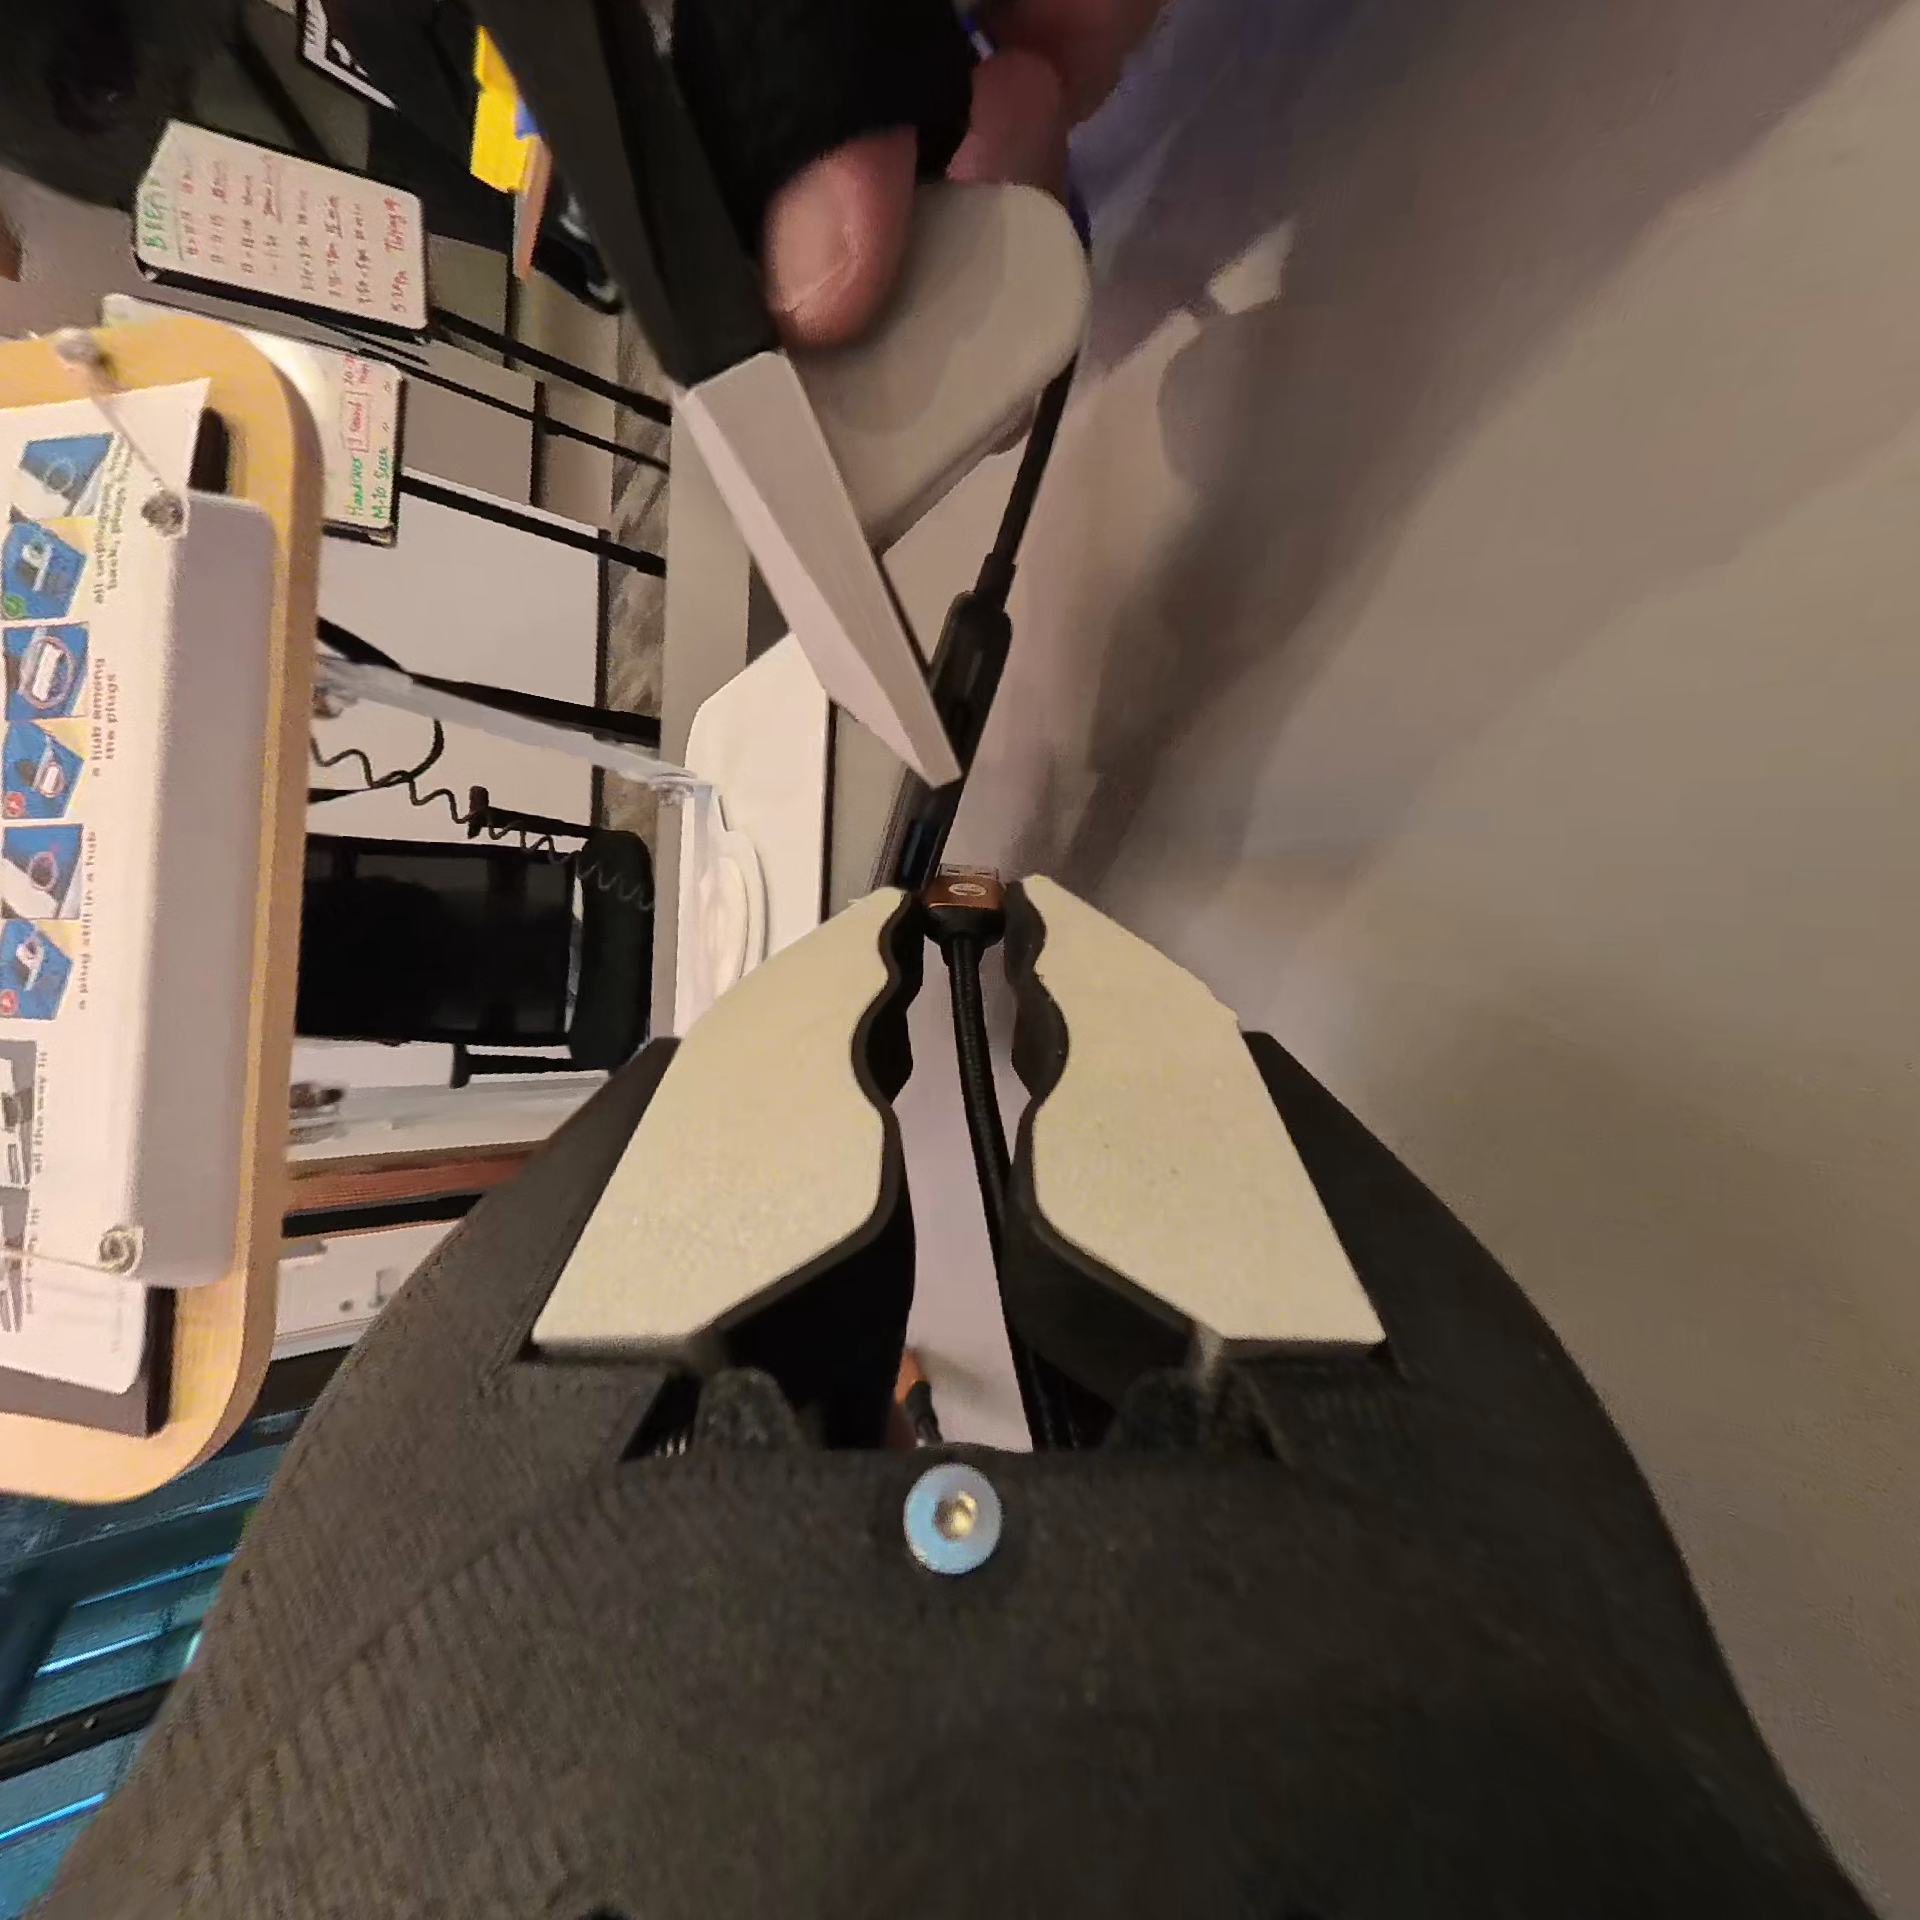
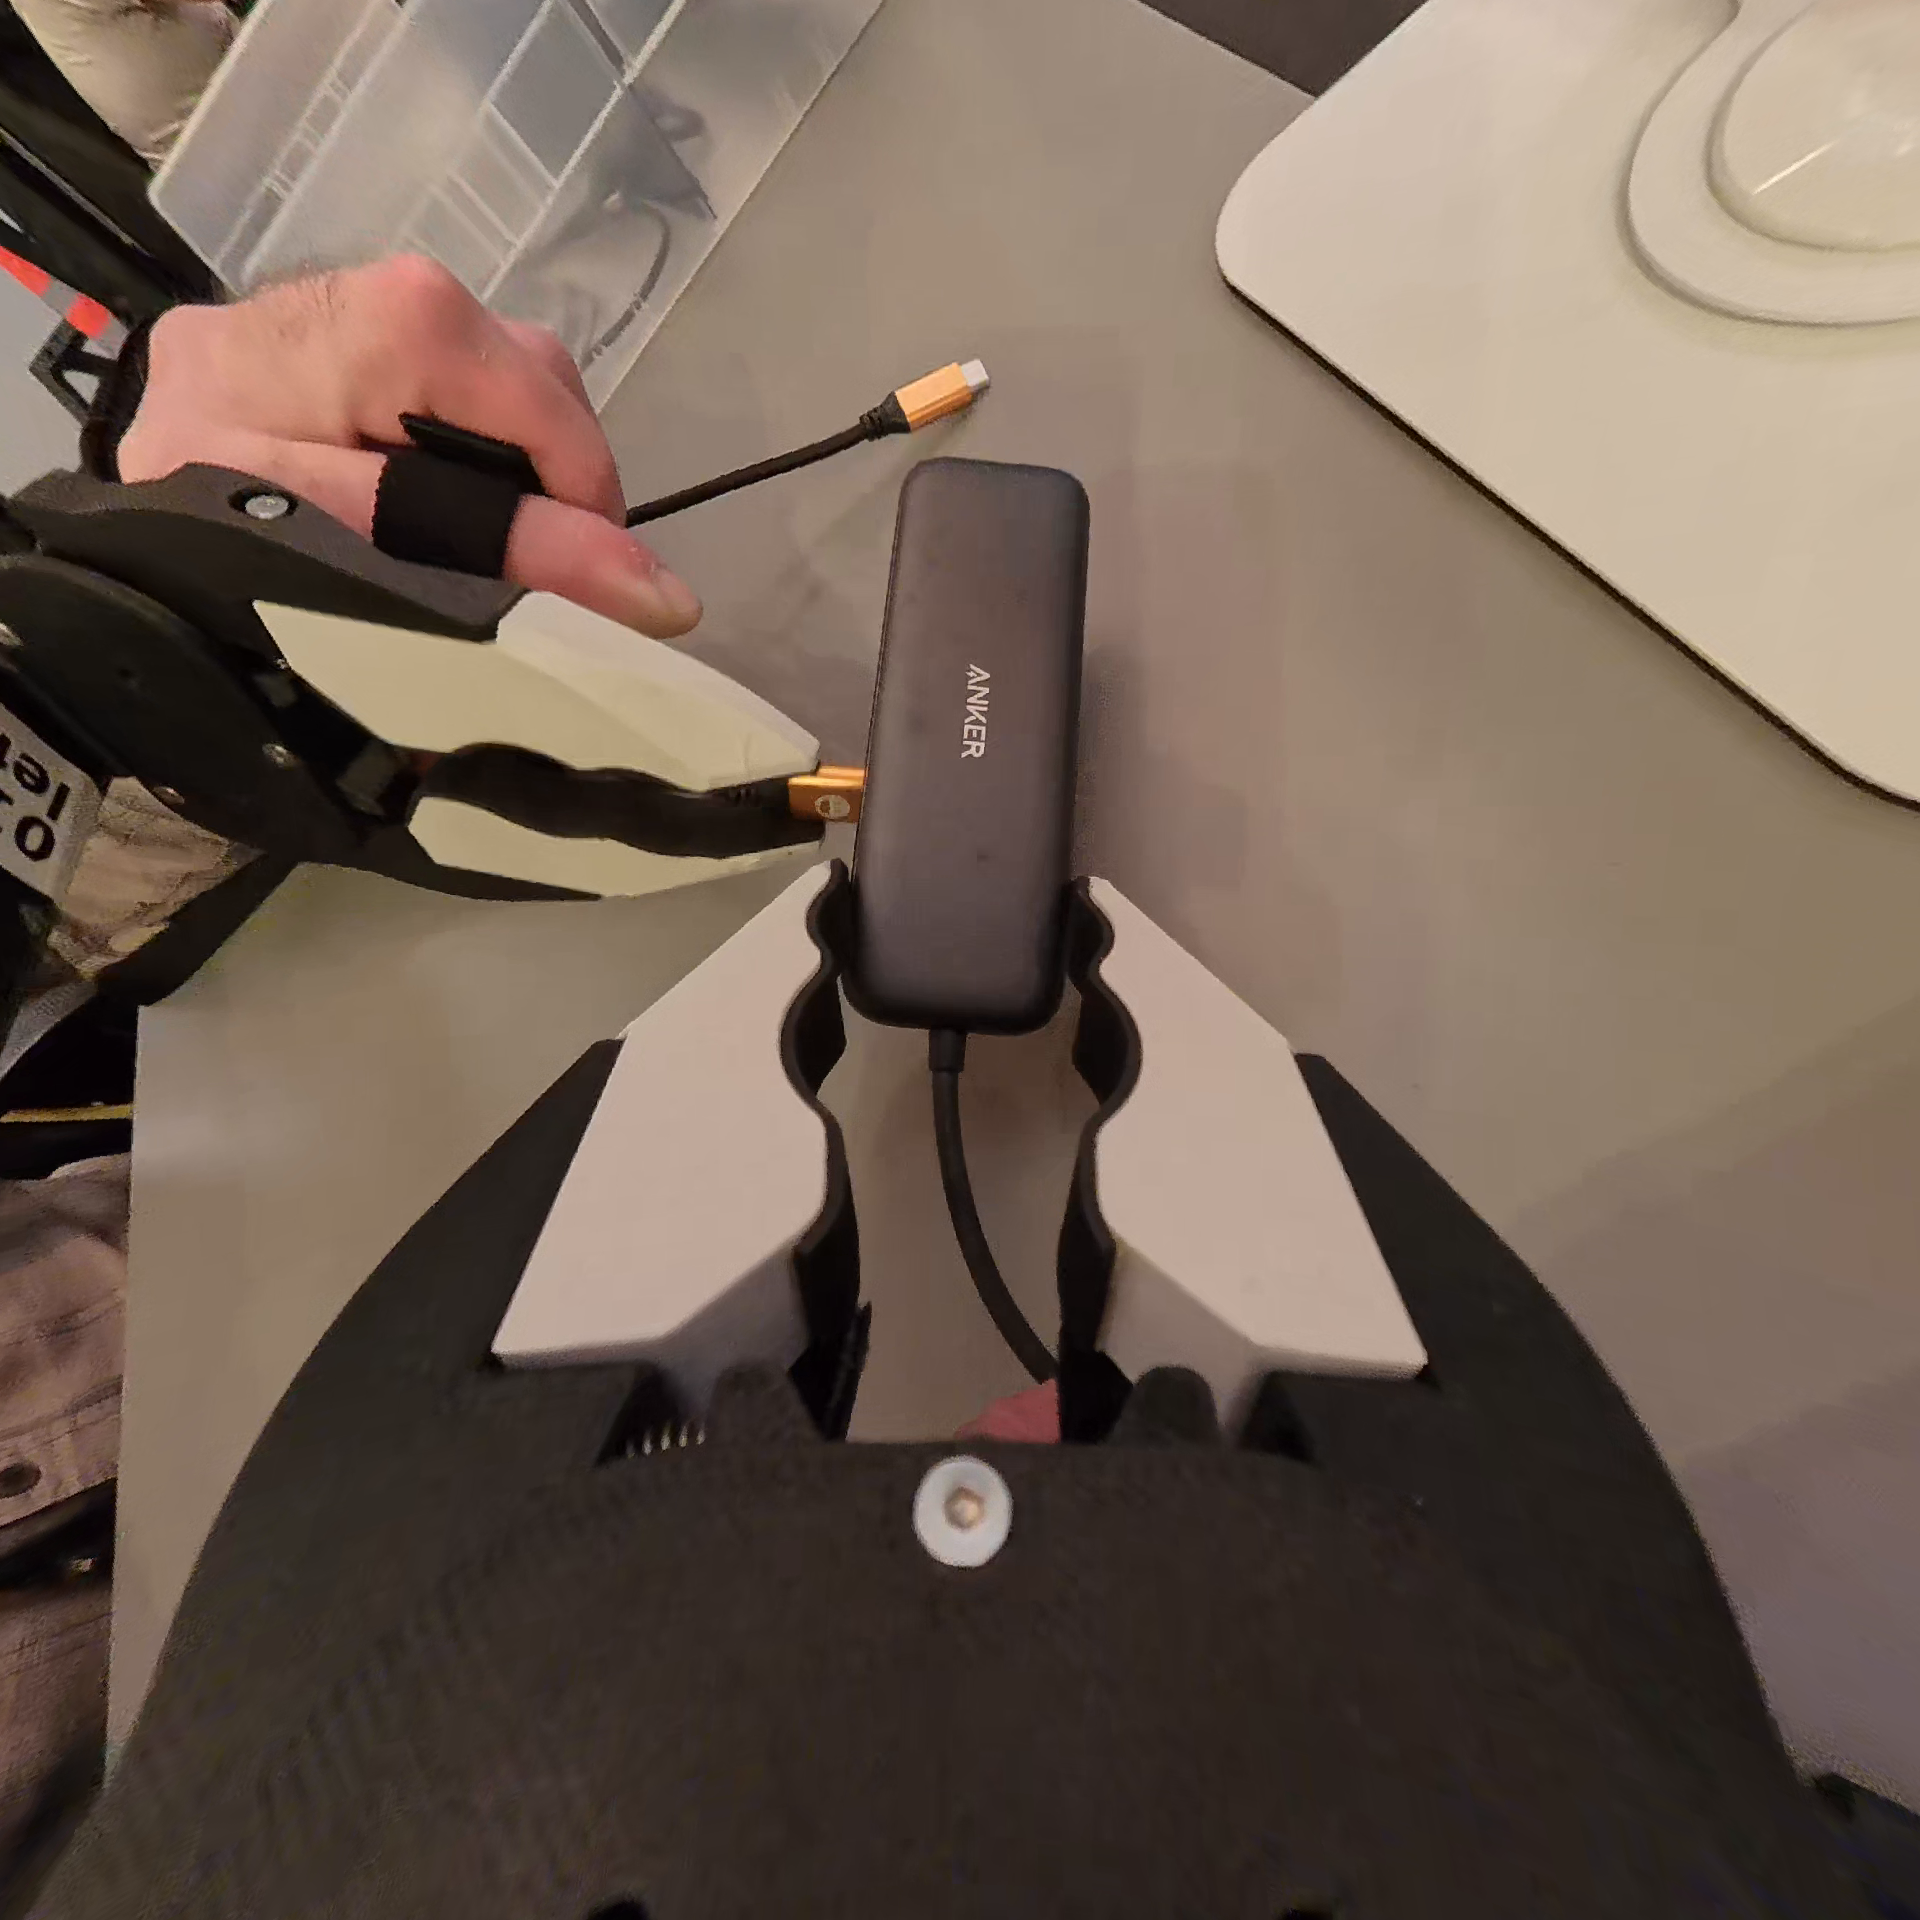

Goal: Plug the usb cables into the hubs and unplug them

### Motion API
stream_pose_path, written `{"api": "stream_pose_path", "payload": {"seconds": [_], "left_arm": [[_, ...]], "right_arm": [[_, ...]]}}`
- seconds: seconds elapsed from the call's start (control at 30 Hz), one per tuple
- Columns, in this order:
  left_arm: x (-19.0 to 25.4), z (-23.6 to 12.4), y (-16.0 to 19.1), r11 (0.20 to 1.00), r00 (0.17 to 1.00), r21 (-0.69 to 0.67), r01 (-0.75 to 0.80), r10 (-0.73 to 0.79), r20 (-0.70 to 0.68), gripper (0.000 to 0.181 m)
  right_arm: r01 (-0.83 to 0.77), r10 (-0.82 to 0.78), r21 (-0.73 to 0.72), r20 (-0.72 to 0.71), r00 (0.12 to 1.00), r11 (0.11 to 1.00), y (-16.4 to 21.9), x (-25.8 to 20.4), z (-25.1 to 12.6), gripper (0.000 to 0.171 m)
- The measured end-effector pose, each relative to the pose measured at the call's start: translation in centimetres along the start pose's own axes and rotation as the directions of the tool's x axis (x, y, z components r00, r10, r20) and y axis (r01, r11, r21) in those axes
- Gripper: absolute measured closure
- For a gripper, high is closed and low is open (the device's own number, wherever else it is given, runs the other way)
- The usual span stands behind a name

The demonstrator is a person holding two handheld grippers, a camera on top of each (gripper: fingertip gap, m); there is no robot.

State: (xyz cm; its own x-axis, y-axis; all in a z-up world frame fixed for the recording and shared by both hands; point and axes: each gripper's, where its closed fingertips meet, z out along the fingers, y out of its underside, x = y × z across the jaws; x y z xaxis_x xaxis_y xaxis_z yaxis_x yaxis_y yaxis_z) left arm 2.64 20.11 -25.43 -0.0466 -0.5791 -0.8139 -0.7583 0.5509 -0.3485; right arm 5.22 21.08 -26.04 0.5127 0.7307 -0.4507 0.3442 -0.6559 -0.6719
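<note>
A dark grey USB hub (image 2: 977, 717) lies on the grey table. My right gripper (image 2: 961, 914) is shut on its near end, and the hub's own black lead (image 2: 951, 1143) runs back between the fingers. My left gripper (image 2: 808, 808) comes in from the left, shut on a gold USB plug (image 2: 826, 800) whose metal tip meets the hub's left side. In the left wrist view my left gripper (image 1: 961, 899) holds that plug (image 1: 966, 899) just in front of the hub's edge with a blue port (image 1: 914, 831). The right gripper's fingers (image 1: 821, 561) show beyond. The braided cable's other gold plug (image 2: 935, 395) lies loose.
A white tray (image 2: 1455, 436) holding a rounded white object lies at the far right. A clear plastic compartment box (image 2: 468, 135) stands at the far left. A wooden board with an instruction sheet (image 1: 156, 831) and a dark monitor (image 1: 436, 935) show in the left wrist view.
</note>
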Motion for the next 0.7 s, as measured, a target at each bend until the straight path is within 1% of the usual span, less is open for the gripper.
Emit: {"api": "stream_pose_path", "payload": {"seconds": [0.03, 0.1, 0.2, 0.3, 0.43, 0.53, 0.6, 0.7], "left_arm": [[0.4, 0.1, -0.3, 1.000, 1.000, 0.016, 0.000, 0.000, -0.003, 0.166], [0.5, 0.5, -0.2, 1.000, 1.000, 0.001, -0.021, 0.021, 0.018, 0.166], [1.0, 0.7, -0.7, 1.000, 1.000, 0.030, -0.001, 0.000, 0.019, 0.166], [1.6, 1.3, -0.9, 0.999, 0.999, 0.020, -0.034, 0.033, 0.033, 0.166], [1.3, 1.5, -1.0, 1.000, 0.998, 0.028, -0.008, 0.006, 0.064, 0.166], [0.9, 1.5, -1.2, 0.999, 0.996, 0.031, -0.008, 0.005, 0.086, 0.166], [1.1, 1.7, -1.0, 0.999, 0.996, 0.033, -0.002, -0.001, 0.085, 0.166], [0.7, 1.8, -1.0, 0.999, 0.995, 0.042, 0.016, -0.020, 0.098, 0.166]], "right_arm": [[-0.005, 0.005, 0.001, -0.001, 1.000, 1.000, 0.1, 0.1, 0.2, 0.132], [-0.010, 0.010, -0.005, -0.010, 1.000, 1.000, 0.3, 0.4, 0.4, 0.132], [-0.014, 0.014, -0.003, 0.002, 1.000, 1.000, 0.4, 0.3, 0.6, 0.132], [0.012, -0.012, -0.024, -0.002, 1.000, 1.000, 0.7, 0.1, 0.9, 0.132], [0.036, -0.036, -0.029, -0.003, 0.999, 0.999, 0.9, 0.2, 0.7, 0.131], [0.073, -0.077, -0.066, -0.050, 0.996, 0.995, 1.3, 0.6, 0.9, 0.118], [0.087, -0.092, -0.081, -0.051, 0.995, 0.993, 1.5, 0.6, 0.9, 0.123], [0.131, -0.144, -0.130, -0.100, 0.984, 0.983, 2.0, 1.1, 0.7, 0.121]]}}
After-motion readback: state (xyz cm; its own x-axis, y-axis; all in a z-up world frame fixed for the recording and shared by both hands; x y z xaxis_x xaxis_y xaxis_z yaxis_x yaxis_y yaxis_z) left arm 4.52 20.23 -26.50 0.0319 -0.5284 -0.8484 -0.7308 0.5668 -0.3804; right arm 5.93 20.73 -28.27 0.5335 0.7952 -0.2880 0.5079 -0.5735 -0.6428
